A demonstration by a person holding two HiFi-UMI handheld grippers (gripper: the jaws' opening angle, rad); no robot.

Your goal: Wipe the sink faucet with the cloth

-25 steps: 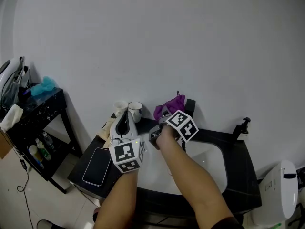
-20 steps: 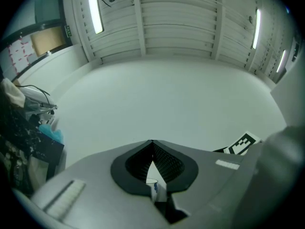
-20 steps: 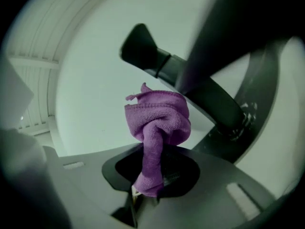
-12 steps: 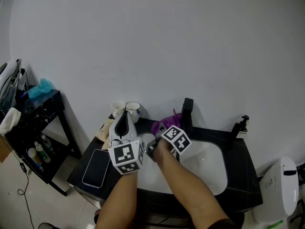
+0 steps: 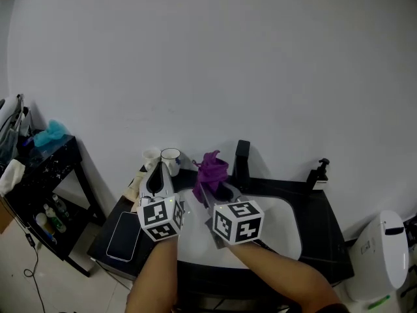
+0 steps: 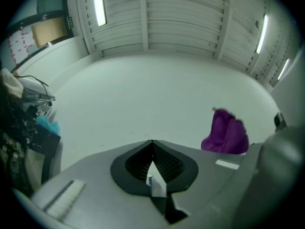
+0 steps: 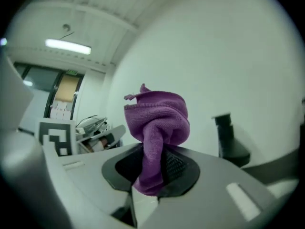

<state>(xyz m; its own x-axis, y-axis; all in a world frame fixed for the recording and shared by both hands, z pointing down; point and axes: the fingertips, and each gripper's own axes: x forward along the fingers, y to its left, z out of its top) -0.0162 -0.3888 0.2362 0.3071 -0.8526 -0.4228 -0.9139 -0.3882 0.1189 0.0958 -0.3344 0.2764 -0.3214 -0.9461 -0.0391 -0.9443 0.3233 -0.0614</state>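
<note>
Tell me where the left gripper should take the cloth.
Probably the bunched top of the cloth, coming from the left: it stands free above the right gripper, whose jaws clamp its lower end. Open the shut left gripper first.

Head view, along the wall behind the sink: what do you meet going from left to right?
teal cloth → two cups → purple cloth → black faucet → pump bottle → white appliance
</note>
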